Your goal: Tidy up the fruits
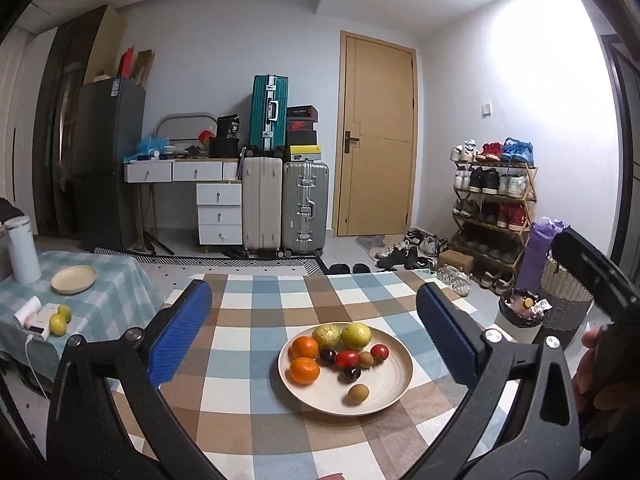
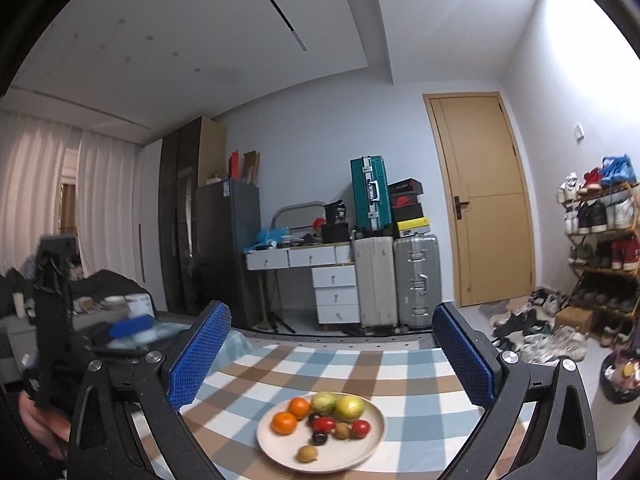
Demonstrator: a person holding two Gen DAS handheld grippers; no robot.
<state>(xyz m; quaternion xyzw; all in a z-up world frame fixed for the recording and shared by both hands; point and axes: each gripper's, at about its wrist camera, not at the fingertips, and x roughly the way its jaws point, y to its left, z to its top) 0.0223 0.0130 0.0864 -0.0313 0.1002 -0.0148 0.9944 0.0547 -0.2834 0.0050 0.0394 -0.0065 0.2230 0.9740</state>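
Observation:
A cream plate [image 1: 394, 380] on the checked tablecloth holds two oranges [image 1: 305, 370], two yellow-green fruits [image 1: 356, 336], red tomatoes [image 1: 346, 359], dark cherries and small brown kiwis [image 1: 358, 394]. My left gripper [image 1: 314, 332] is open and empty, held above and just behind the plate. My right gripper [image 2: 332, 356] is open and empty, held higher above the same plate [image 2: 360, 450]. The right gripper's body shows at the right edge of the left wrist view [image 1: 592, 276]. An empty cream plate [image 1: 74, 279] and two green fruits [image 1: 60, 320] sit on a side table at the left.
The side table [image 1: 104, 300] also carries a white bottle [image 1: 22, 250] and a small white device. A white bin [image 1: 520, 312] and a basket stand right of the table. Suitcases, drawers, a door and a shoe rack fill the back of the room.

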